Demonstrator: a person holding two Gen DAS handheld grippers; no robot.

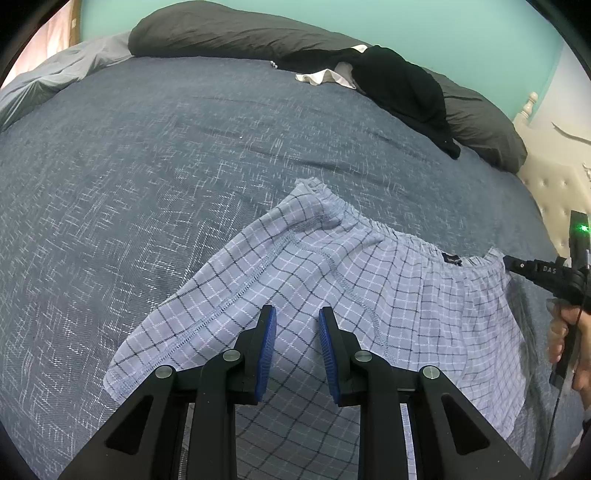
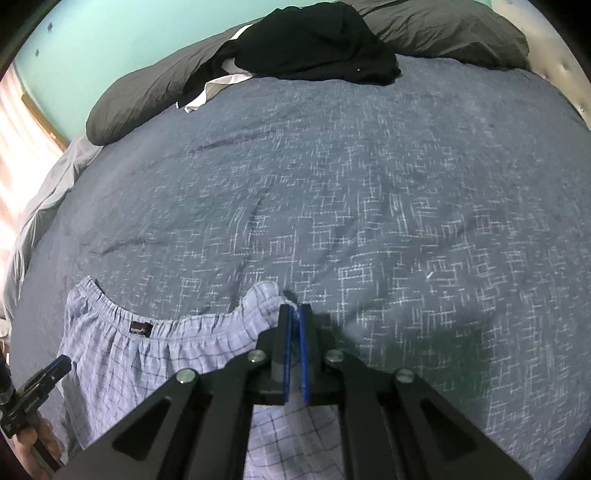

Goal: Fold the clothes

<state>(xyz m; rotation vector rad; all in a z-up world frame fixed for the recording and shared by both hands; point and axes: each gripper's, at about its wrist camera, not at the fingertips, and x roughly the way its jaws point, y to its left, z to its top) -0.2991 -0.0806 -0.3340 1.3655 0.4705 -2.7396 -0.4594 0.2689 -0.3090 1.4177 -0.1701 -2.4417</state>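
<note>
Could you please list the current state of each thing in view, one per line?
checked shorts: spread flat on the bed, unfolded, waistband corner pinched.
right gripper: shut on the waistband corner.
left gripper: open above the shorts, gripping nothing.
black garment: crumpled, by the pillows.
bedspread: mostly smooth, lightly creased.

One checked shorts [image 1: 332, 280], two pillows [image 1: 221, 33].

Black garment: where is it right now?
The black garment lies at the bed's far edge, against the dark grey pillows, beyond the checked shorts.
</note>
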